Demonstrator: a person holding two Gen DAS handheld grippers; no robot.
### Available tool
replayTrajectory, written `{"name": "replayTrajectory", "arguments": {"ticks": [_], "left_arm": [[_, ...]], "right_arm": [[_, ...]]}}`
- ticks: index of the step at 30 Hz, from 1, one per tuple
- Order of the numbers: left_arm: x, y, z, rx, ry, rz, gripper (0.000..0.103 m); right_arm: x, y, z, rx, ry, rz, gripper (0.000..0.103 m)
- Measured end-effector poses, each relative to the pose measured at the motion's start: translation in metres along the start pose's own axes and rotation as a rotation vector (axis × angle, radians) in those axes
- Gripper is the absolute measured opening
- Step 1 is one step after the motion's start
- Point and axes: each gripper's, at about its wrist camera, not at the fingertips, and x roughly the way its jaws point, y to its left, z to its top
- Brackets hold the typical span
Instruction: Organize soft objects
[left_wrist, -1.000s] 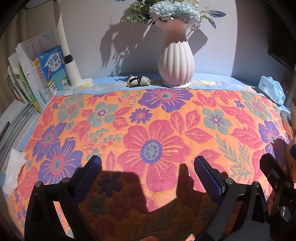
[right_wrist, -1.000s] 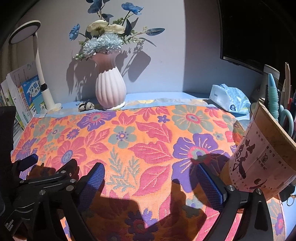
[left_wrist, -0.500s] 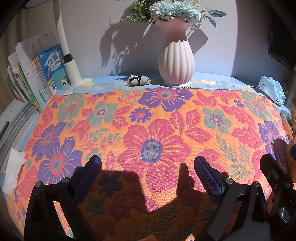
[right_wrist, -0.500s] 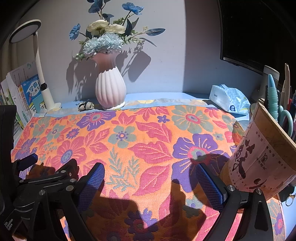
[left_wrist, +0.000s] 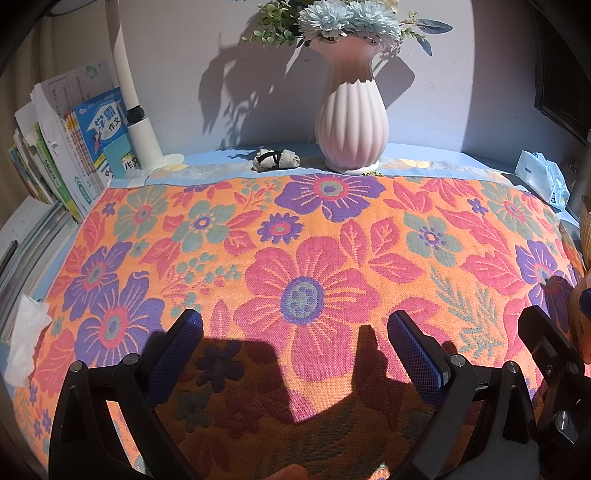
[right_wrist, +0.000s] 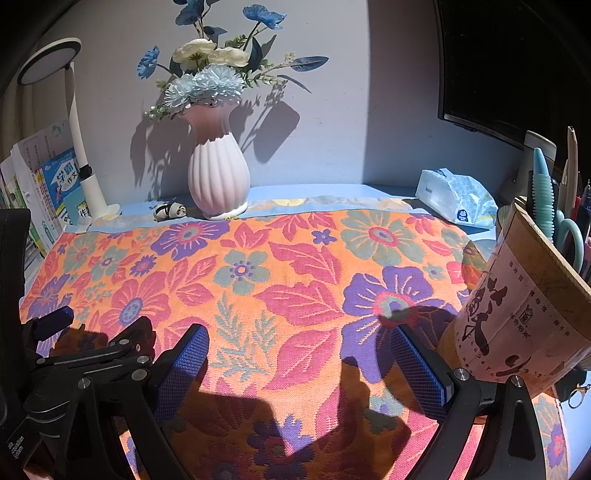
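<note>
Both tools wide open, empty: left tool (left_wrist: 295, 334) and right tool (right_wrist: 299, 349) side by side over floral cloth (left_wrist: 314, 258) near edge, likely staged for a two-point pinch to fold.

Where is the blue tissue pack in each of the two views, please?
Left wrist view: the tissue pack sits at the far right edge, beyond the floral cloth.
Right wrist view: the tissue pack lies right of centre, behind the cloth.
Shared landmark: the pink vase.
</note>
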Motion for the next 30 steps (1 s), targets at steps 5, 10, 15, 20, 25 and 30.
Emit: {"name": "replayTrajectory", "arguments": {"ticks": [5, 10, 15, 20, 25, 30], "left_arm": [[0.0012, -0.0007, -0.0010, 0.001, 0.005, -0.003, 0.100], [0.0012, -0.0010, -0.0011, 0.001, 0.006, -0.003, 0.100], [0.0014, -0.0009, -0.0009, 0.001, 0.006, -0.003, 0.100], [0.0016, -0.0011, -0.0012, 0.001, 0.007, -0.004, 0.100], [0.0016, -0.0015, -0.0015, 0.000, 0.008, -0.004, 0.100], [0.0019, -0.0011, -0.0010, 0.000, 0.008, -0.004, 0.100]], "right_arm": [[0.0000, -0.0002, 0.0001, -0.001, 0.000, 0.001, 0.098], [0.0001, -0.0002, 0.0001, -0.001, 0.000, 0.002, 0.098], [0.0001, 0.0000, 0.0000, -0.001, 0.000, 0.002, 0.098], [0.0002, 0.0001, -0.0001, -0.002, 0.000, 0.002, 0.098], [0.0003, 0.0001, -0.0001, -0.002, 0.000, 0.002, 0.098], [0.0004, -0.0001, -0.0001, -0.002, 0.000, 0.002, 0.098]]}}
